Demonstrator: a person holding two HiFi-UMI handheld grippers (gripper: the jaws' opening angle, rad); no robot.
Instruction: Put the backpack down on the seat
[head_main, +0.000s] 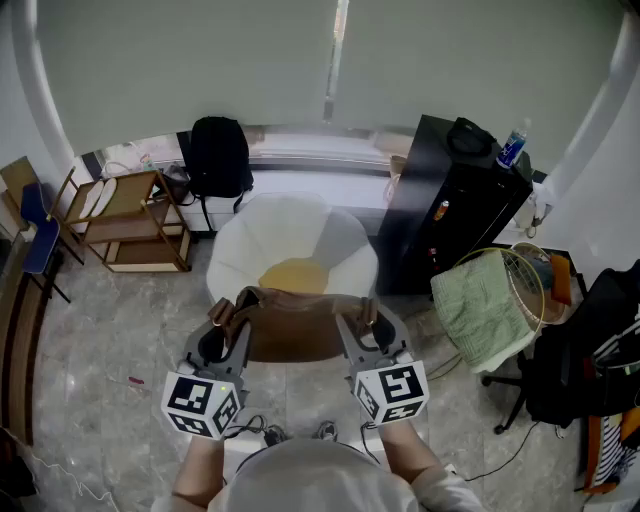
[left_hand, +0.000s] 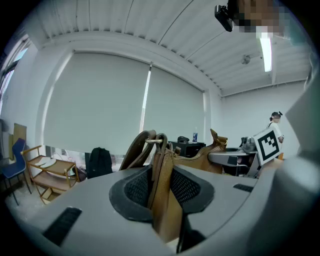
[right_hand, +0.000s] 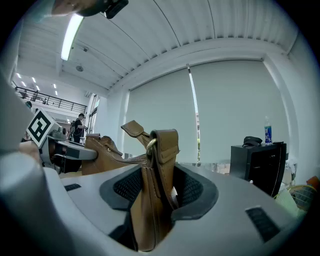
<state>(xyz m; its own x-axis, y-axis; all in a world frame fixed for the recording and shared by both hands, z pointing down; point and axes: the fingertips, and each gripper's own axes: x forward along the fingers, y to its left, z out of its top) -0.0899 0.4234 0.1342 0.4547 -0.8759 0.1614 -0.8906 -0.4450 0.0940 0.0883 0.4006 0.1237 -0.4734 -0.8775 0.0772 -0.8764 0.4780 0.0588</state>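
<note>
Backpack (head_main: 295, 332) smooth brown leather; floor (head_main: 110, 340) glossy stone.

The head view looks steeply down over the seat (head_main: 250, 240), while both gripper views face the window blind (left_hand: 100, 100), close on the shared backpack (left_hand: 162, 200).

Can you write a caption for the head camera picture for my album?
Left gripper and right gripper hold a brown bag by its ends near a white chair.

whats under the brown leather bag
Below the brown leather backpack sits a white round chair with a yellow cushion on its seat. The bag hides the seat's front edge.
</note>
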